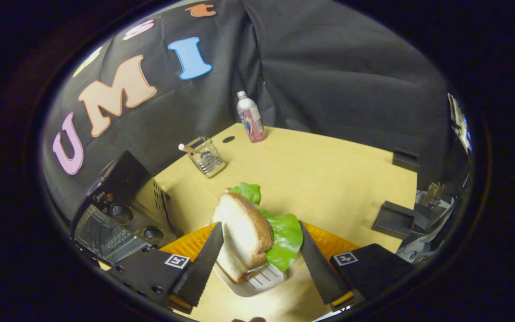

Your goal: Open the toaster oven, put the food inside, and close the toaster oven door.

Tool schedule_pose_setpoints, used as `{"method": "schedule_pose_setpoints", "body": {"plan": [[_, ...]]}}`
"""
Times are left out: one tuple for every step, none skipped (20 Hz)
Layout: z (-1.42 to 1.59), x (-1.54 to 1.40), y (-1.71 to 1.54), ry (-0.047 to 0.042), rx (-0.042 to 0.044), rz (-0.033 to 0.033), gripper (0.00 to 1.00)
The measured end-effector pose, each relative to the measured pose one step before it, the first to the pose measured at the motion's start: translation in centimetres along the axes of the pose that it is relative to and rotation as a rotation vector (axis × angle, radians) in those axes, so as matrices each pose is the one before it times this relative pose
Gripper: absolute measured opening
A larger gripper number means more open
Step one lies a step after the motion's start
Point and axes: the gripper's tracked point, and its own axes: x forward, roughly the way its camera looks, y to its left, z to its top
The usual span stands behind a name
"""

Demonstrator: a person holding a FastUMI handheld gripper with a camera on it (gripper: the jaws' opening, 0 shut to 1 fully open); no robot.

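sandwich (244, 232) blocking between hand-held gripper (257, 259) fingers, bare table (329, 179) beyond

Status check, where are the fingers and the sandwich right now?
Gripper open, fingers straddling sandwich. Sandwich tilted on white tray. Toaster oven beside it, door closed.

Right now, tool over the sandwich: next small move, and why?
Probably close the tool on the sandwich. Its fingers stand open on either side of the sandwich, which leans tilted in the white tray, and the right finger looks clear of the lettuce. The toaster oven sits off to the left, door apparently open, so a grip comes first.
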Motion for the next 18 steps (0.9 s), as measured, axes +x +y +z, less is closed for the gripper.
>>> {"method": "schedule_pose_setpoints", "body": {"plan": [[0.021,0.358,0.237,0.00174,0.00233,0.01083,0.97],[0.097,-0.070,0.343,0.00451,0.00633,0.01538,0.94],[-0.057,0.194,0.147,0.00620,0.00555,0.00664,0.91],[0.025,0.000,0.003,0.00285,0.00766,0.00594,0.86],[0.012,-0.013,0.131,0.00191,0.01347,0.01229,0.80],[-0.043,0.060,-0.204,0.00627,0.00704,0.00100,0.75],[0.247,-0.137,0.188,0.00233,0.01470,0.01705,0.70],[-0.137,0.040,-0.084,-0.00102,0.00113,-0.00637,0.65],[0.164,-0.342,0.021,-0.00292,0.00984,0.01023,0.60],[0.378,-0.022,0.398,-0.01559,0.00624,0.00499,0.55],[0.227,-0.649,0.264,-0.01198,0.00186,0.00688,0.50],[0.547,-0.154,0.290,-0.01536,0.00570,0.01504,0.45],[0.274,-0.057,0.019,-0.01082,-0.00568,-0.01473,0.40],[0.126,-0.306,-0.373,0.00014,-0.00510,-0.01856,0.35],[0.214,-0.251,0.006,-0.00923,-0.00065,-0.00693,0.30],[0.361,-0.315,0.162,-0.01333,-0.00049,-0.00472,0.30],[0.384,-0.439,0.293,-0.01385,0.00300,0.00037,0.30],[0.563,-0.592,0.320,-0.01505,0.00767,0.00087,0.30]]}}
